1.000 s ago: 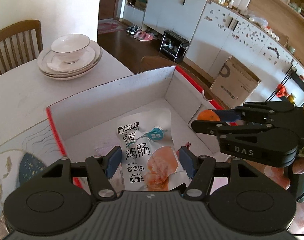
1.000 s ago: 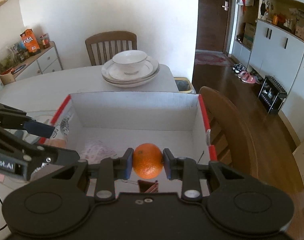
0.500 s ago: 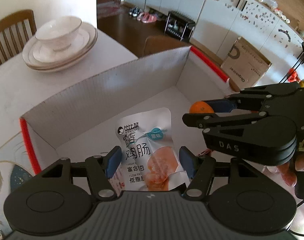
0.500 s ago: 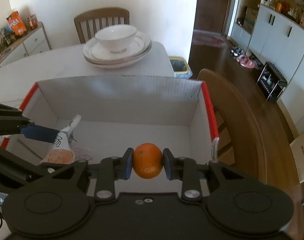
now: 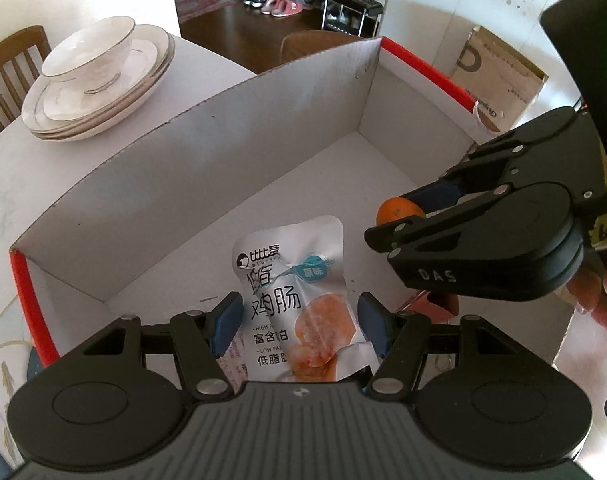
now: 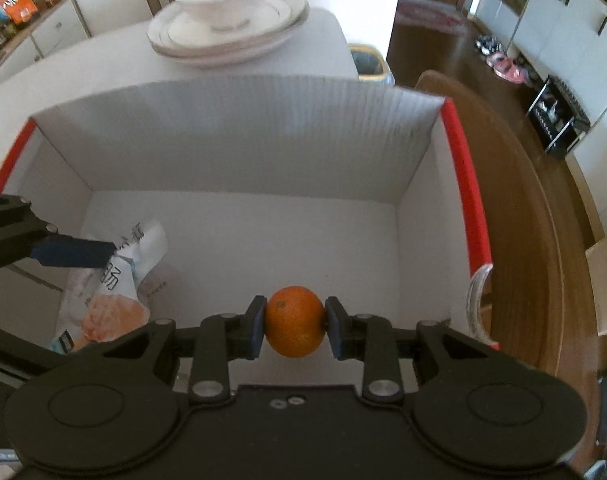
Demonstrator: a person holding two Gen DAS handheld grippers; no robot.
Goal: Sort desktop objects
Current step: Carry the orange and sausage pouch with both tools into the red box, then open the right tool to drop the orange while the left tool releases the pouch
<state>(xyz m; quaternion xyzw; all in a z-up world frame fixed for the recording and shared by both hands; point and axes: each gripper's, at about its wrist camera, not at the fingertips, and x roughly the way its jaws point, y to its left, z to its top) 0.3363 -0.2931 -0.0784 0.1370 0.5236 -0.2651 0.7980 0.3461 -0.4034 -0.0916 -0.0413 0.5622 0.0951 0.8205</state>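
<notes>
The orange (image 6: 295,321) is sitting clamped between the right gripper (image 6: 295,327) pads, hanging inside the white box (image 6: 239,136) toward its 5 o'clock corner, evidently for dropping there. At 9 o'clock, the left gripper (image 5: 297,330) is pinching a snack pouch (image 5: 295,304) upright over the box floor, keeping both items apart.

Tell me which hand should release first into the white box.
Either could, but probably right: the right gripper holds the orange over bare floor of the white box, whereas the left gripper holds the snack pouch beside the box's left wall.
</notes>
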